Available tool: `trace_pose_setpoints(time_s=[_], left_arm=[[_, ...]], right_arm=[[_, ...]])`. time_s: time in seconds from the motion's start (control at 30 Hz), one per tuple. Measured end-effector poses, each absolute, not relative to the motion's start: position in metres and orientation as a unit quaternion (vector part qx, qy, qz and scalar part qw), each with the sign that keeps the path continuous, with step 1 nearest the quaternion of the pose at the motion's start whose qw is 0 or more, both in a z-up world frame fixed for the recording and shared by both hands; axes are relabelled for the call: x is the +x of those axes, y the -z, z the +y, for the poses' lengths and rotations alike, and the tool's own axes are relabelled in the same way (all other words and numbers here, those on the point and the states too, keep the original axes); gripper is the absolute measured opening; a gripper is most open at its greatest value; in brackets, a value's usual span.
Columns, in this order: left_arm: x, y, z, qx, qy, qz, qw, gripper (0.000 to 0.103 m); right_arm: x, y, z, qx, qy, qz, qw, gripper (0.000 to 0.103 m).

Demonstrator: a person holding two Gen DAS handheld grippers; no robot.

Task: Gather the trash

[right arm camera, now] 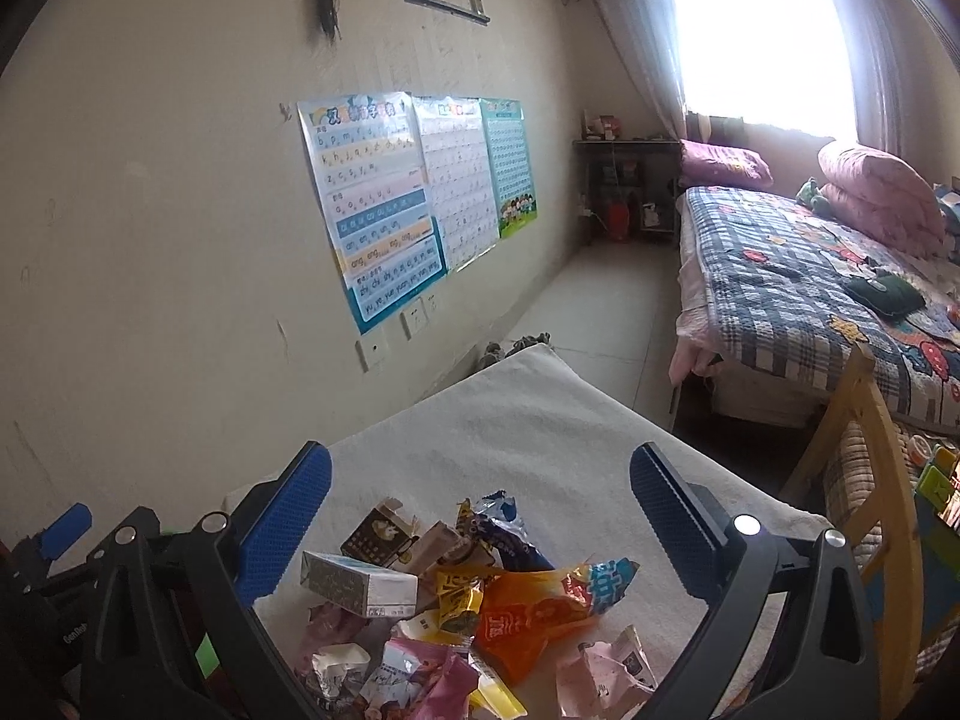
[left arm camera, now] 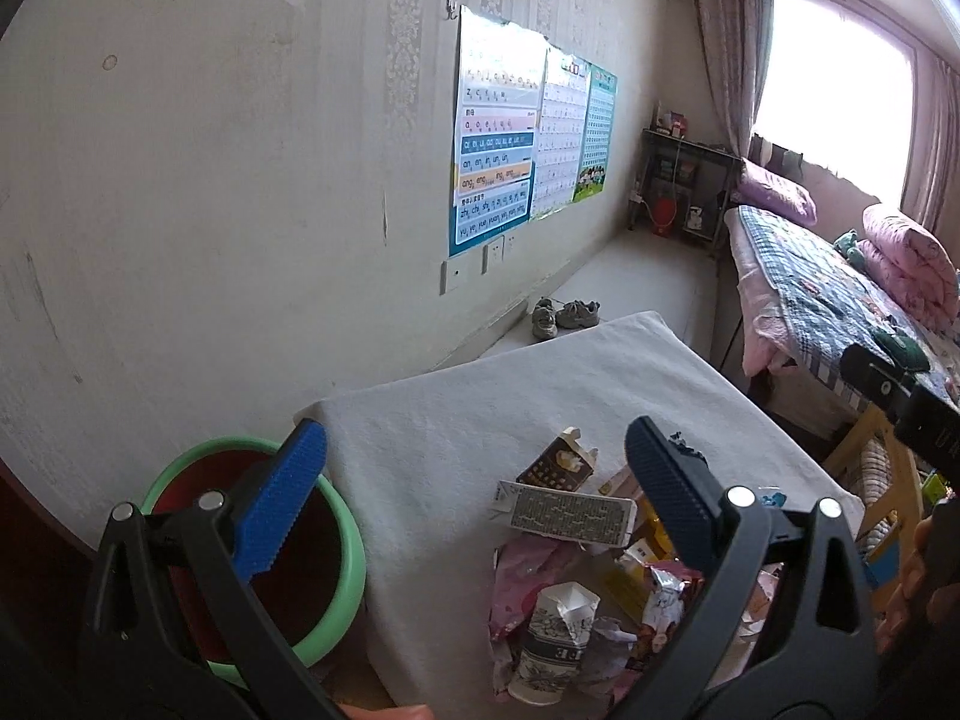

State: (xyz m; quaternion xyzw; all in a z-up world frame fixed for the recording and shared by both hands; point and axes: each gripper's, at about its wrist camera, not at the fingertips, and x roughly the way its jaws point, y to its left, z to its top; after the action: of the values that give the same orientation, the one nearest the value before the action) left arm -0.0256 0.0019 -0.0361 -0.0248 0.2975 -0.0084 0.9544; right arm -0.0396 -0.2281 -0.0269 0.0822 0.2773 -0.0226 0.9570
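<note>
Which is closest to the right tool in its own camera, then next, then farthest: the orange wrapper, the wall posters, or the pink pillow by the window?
1. Orange wrapper, between the open right tool fingers.
2. Wall posters, left wall.
3. Pink pillow, bed's far end.

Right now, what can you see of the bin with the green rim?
The bin is round, with a light green rim that looks like plastic and a dark reddish inside. It stands upright, low beside the left edge of the white-covered table, close to the wall. The open left gripper hides part of it. No trash shows inside.
</note>
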Motion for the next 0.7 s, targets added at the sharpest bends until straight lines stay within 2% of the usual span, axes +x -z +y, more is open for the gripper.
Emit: trace_pose_setpoints(time_s=[0.7], left_arm=[[-0.027,0.0381,0.0041,-0.021,0.006,0.301,0.953,0.098]], right_arm=[[-0.0402,0.0322,-0.2289,0.086,0.026,0.281,0.956,0.096]])
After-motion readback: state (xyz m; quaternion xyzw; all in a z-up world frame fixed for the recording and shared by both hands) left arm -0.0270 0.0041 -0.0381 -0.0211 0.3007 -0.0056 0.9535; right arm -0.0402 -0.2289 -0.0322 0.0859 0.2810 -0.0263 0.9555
